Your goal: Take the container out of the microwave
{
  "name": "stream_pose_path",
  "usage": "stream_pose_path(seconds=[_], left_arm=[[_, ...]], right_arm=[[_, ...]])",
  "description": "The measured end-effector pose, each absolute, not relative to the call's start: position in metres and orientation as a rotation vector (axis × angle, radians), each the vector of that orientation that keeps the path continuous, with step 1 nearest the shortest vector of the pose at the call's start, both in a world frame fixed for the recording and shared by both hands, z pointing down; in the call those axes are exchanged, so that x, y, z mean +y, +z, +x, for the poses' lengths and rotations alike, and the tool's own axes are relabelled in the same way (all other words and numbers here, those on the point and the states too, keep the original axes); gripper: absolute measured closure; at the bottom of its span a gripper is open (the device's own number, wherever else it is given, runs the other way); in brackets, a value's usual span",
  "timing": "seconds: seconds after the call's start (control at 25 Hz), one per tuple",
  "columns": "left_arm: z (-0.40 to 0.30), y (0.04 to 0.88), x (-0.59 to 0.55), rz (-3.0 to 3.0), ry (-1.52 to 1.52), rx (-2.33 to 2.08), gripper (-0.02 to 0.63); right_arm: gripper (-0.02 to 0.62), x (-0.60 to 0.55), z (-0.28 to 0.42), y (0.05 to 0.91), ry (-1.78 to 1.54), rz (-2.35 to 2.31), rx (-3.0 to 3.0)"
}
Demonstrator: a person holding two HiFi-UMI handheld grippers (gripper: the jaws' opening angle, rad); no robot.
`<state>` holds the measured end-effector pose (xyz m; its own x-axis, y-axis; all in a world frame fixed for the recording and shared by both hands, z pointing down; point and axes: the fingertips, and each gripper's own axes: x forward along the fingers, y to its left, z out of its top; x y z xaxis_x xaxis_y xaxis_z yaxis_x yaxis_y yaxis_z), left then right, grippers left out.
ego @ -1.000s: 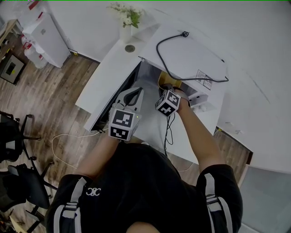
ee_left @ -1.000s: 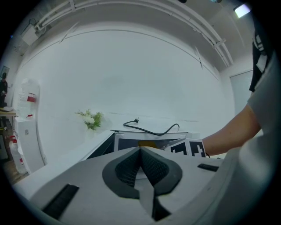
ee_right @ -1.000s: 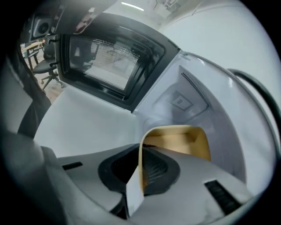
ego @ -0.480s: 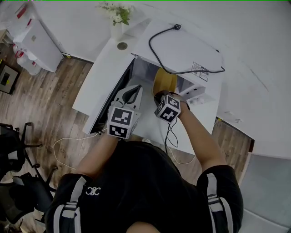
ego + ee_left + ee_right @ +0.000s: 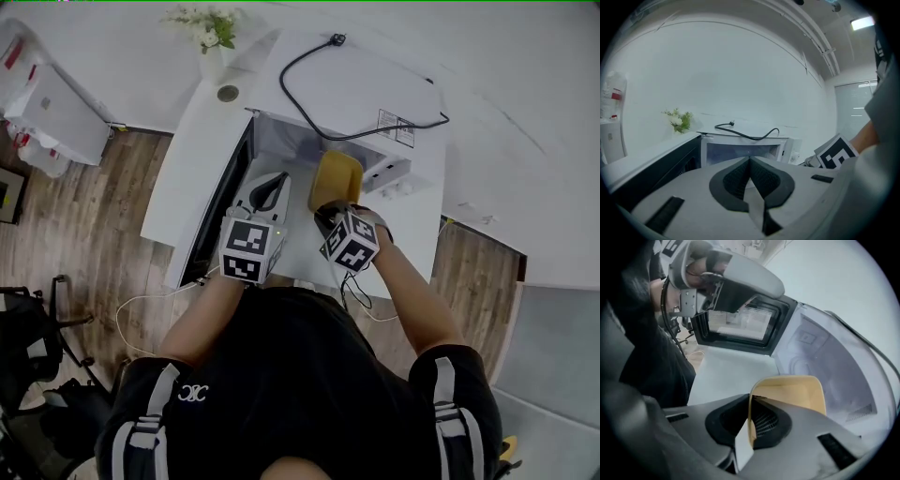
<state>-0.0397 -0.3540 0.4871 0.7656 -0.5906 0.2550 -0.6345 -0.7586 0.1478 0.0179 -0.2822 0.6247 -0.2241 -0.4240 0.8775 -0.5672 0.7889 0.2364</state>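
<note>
A yellow container (image 5: 336, 178) hangs just in front of the open white microwave (image 5: 361, 98), tilted, over the white table. My right gripper (image 5: 328, 212) is shut on its near rim. In the right gripper view the thin yellow wall of the container (image 5: 794, 392) runs between the dark pads (image 5: 761, 420), with the empty microwave cavity (image 5: 834, 357) behind it. My left gripper (image 5: 272, 186) is shut on nothing and sits left of the container, in front of the microwave's opening. In the left gripper view its pads (image 5: 740, 176) meet, pointing at the microwave (image 5: 743, 150).
The microwave door (image 5: 217, 211) stands open to the left, dark with a mesh window (image 5: 740, 322). A black cable (image 5: 314, 89) lies on top of the microwave. A vase of flowers (image 5: 208, 28) stands at the table's far left corner. Wooden floor lies beyond the table's left edge.
My right gripper has drawn back toward the person with the yellow container, which has come out of the cavity into the open. The left gripper has shifted only slightly.
</note>
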Motion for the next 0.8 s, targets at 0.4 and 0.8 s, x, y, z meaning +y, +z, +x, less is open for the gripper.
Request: stream_pose_path(seconds=[0.4, 0.8], left_arm=[[-0.006, 0.495, -0.340, 2.780, 0.323, -0.817, 0.594], [0.007, 0.499, -0.334, 2.802, 0.342, -0.725, 0.594]], right_arm=[[0.581, -0.228, 0.019, 0.631, 0.215, 0.711, -1.804], [0.581, -0.211, 0.024, 0.635, 0.258, 0.775, -1.763]])
